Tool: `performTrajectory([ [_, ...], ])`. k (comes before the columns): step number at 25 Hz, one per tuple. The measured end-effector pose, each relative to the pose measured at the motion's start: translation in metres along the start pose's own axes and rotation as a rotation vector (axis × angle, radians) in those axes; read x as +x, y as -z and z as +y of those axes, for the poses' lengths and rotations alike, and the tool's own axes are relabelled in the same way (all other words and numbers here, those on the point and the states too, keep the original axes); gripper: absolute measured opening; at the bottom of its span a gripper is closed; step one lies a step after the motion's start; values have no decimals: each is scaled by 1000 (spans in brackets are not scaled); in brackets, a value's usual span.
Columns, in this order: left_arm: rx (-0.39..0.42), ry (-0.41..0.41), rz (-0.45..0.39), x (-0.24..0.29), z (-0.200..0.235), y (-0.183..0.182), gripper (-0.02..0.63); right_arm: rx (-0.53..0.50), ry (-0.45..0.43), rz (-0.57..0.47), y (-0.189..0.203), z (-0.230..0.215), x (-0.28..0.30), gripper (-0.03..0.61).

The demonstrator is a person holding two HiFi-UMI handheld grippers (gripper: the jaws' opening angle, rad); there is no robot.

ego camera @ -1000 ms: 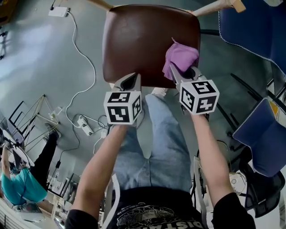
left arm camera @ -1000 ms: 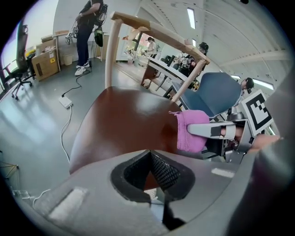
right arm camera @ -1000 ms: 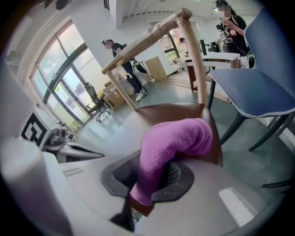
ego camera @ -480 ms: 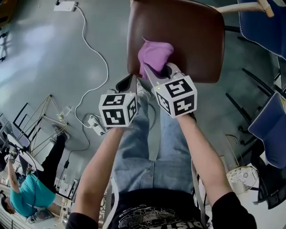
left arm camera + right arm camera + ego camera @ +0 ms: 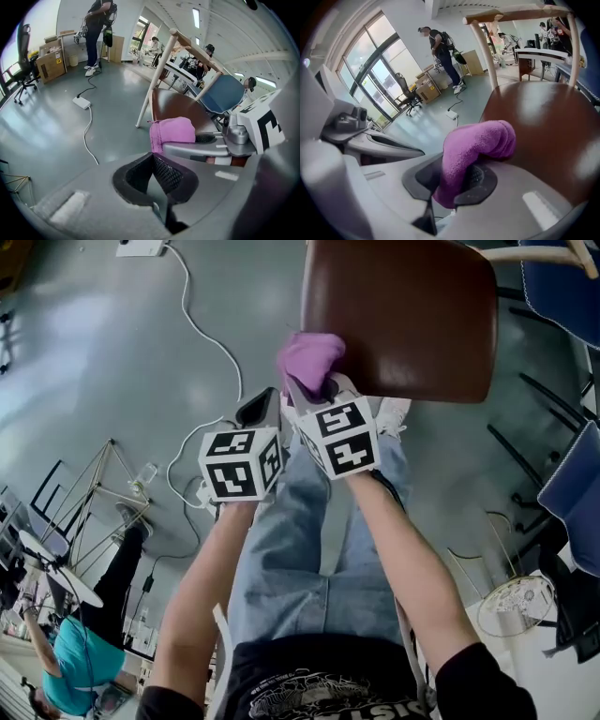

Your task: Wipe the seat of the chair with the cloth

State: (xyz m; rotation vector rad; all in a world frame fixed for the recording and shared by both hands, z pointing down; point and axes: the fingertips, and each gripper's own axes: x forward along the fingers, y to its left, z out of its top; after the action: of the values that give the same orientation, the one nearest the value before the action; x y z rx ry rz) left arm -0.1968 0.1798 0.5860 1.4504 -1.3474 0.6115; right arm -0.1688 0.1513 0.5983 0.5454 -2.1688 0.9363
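Clamped on the purple cloth [image 5: 311, 357], the right gripper [image 5: 314, 390] has swept it across the chair seat [image 5: 412, 315] to the near-left corner, so one pass is likely done. The left gripper [image 5: 255, 416] hangs closed and empty.

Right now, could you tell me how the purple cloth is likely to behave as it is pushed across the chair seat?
Probably floppy: the cloth droops over the right gripper. Its fuzzy nap likely drags on the glossy seat, bunching.
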Motion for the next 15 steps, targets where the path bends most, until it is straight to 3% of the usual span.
performTrajectory([
  [15,46,63,14,24,-89,12,2,90,63,-29,28,-74,-68,64],
])
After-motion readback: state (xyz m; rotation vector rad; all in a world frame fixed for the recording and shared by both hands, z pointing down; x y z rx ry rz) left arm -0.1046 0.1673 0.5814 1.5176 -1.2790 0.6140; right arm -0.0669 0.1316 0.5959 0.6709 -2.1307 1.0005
